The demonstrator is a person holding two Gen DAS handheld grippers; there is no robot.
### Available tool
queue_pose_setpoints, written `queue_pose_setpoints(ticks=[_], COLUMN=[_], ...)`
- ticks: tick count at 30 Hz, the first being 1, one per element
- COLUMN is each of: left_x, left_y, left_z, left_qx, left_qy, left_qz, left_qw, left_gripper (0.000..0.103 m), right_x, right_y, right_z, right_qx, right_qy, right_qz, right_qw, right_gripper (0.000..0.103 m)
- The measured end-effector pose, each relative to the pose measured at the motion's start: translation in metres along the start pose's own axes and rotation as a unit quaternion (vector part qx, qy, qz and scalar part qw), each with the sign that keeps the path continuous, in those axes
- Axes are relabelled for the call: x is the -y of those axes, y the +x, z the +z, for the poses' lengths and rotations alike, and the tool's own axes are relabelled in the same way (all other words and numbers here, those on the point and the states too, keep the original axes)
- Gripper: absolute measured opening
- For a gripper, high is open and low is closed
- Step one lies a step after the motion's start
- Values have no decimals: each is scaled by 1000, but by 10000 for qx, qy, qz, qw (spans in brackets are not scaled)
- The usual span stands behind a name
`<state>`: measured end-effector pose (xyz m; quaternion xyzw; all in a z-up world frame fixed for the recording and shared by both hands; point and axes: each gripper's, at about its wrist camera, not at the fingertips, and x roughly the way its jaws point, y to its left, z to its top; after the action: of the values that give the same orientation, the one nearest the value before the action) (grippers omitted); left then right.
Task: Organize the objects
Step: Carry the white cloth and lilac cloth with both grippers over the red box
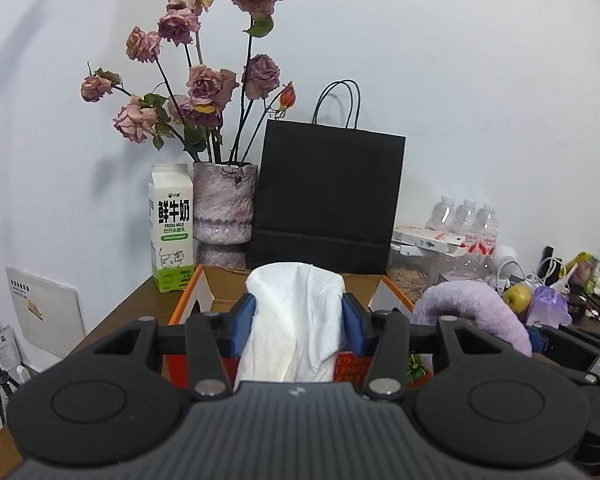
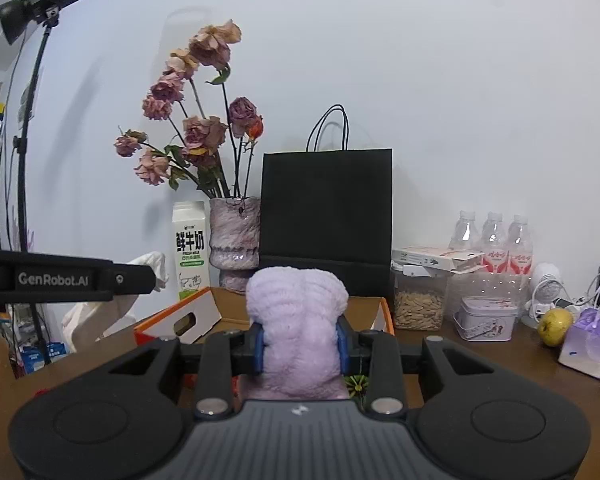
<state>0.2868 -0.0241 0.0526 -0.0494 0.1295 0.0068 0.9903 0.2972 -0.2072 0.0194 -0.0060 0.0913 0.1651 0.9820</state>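
Between the left gripper's (image 1: 299,322) blue pads sits a wad of white tissue (image 1: 296,320), jaws clenched on it from both sides; the wad bulges above the pads and hangs below them toward the camera, so its long axis runs roughly up-down, across the squeeze. Right gripper (image 2: 300,344) likewise: jaws clamped on a fluffy lilac cloth (image 2: 298,320), which mushrooms over the pads and trails down behind them. No slack visible in either grip.

Key relation: the open orange-rimmed cardboard box (image 1: 220,286) lies straight ahead of and below both loads, on the brown table (image 2: 480,364). In the left view the tissue lines up over the box mouth; in the right view the lilac cloth also fronts the box, slightly toward its right half. Left gripper looks a touch nearer the box's left flap, right one nearer the right rim. The two grippers are side by side, close but apart; the left one's finger shows as a black bar at the left of the right view.

Looks: tissue is crumpled, soft, thin, creased, will collapse on release. Cloth is plush, thick, springy, likely to puff back.

Behind the box: black paper bag (image 1: 326,200), milk carton (image 1: 171,226), vase of dried roses (image 1: 224,208). Probable next step is lowering into the box, judged only from alignment.
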Motion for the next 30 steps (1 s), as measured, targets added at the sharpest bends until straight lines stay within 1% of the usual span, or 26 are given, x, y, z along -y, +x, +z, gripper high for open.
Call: queue_pose_setpoints(ticks=[11, 18, 22, 26, 30], left_x=[0, 1, 1, -2, -9], left_y=[48, 78, 99, 121, 140], left_z=[18, 30, 31, 28, 25], left_qx=[9, 64, -43, -224, -414], left_qy=[-132, -250, -265, -216, -274], left_qz=[295, 367, 403, 431, 493], left_qw=[9995, 9990, 9988, 9986, 9975], left_gripper=[45, 45, 45, 45, 45], right_x=[5, 12, 19, 25, 29], right_y=[45, 72, 91, 111, 127], right_z=[12, 21, 24, 22, 19], right_qx=[82, 63, -50, -217, -405], right_qy=[194, 305, 363, 385, 356], right_qz=[88, 165, 192, 245, 296], right_qw=[9997, 9994, 9991, 9987, 9981], right_gripper=[31, 31, 31, 31, 31])
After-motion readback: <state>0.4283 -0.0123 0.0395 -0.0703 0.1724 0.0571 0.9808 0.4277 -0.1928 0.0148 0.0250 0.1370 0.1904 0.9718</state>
